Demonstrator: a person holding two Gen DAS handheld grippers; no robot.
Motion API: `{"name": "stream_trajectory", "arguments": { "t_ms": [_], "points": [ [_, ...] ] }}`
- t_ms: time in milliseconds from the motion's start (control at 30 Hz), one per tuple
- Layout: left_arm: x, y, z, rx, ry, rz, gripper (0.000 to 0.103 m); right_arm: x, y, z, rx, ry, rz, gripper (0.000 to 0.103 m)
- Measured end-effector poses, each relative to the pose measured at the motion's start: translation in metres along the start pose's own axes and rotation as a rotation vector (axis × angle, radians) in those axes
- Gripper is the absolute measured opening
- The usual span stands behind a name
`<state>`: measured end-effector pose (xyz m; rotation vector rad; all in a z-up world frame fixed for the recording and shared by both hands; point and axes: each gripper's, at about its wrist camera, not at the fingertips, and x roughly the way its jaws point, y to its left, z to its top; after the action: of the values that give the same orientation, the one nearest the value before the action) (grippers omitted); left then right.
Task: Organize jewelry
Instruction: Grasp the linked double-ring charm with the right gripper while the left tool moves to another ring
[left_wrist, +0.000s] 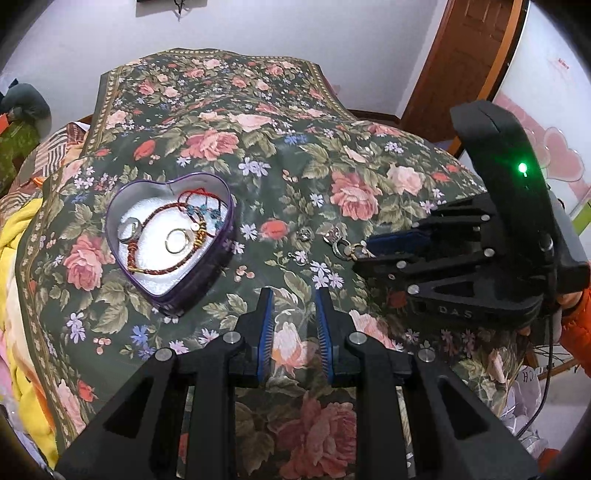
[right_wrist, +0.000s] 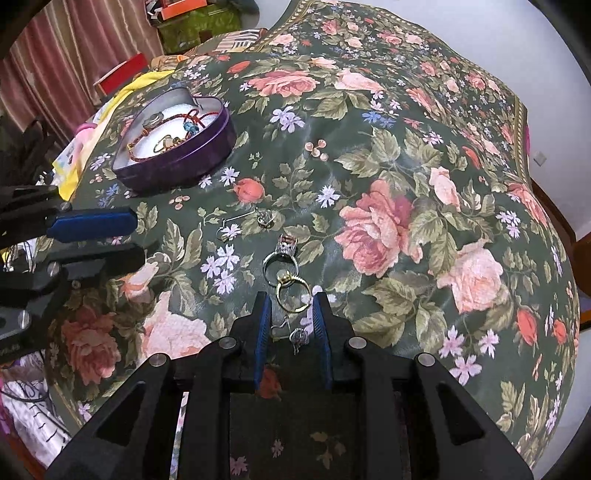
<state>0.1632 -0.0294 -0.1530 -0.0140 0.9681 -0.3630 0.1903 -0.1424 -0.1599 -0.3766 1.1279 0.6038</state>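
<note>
**Right gripper lining up on loose jewelry, tin waiting at left**

Right gripper (right_wrist: 291, 314) hangs low over the floral cloth (right_wrist: 388, 166), jaws a little apart, nothing pinched. A small silver earring (right_wrist: 298, 336) lies between the blue pads; a gold ring (right_wrist: 293, 291) sits just ahead of the tips, touching a silver ring (right_wrist: 282, 258) beyond it. Another earring with a long hook (right_wrist: 251, 218) lies further out.

Left gripper (left_wrist: 293, 317) also slightly apart and empty, over bare cloth just right of the heart-shaped tin (left_wrist: 221, 236). The tin already holds cord bracelets (left_wrist: 166, 236) and rings on white padding.

Step in hand, likely: pick one piece and carry it to the tin. To do it well: choose one target, since earring and gold ring sit close together. Settle the pads on either side of it, then close gently; thin metal on soft cloth can slip or tip. Whether the tips touch the cloth yet, cannot tell. Keep the left gripper out of the path to the tin.
</note>
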Motion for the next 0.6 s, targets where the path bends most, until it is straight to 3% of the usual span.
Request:
{"name": "stream_trajectory", "arguments": {
  "t_ms": [400, 600],
  "points": [
    [0.008, -0.012, 0.004, 0.021, 0.032, -0.018, 0.022, -0.001, -0.002, -0.002, 0.010, -0.042, 0.031, 0.018],
    [0.015, -0.020, 0.010, 0.031, 0.048, -0.033, 0.022, -0.023, -0.014, -0.002, 0.047, -0.122, 0.034, 0.018]
  ]
}}
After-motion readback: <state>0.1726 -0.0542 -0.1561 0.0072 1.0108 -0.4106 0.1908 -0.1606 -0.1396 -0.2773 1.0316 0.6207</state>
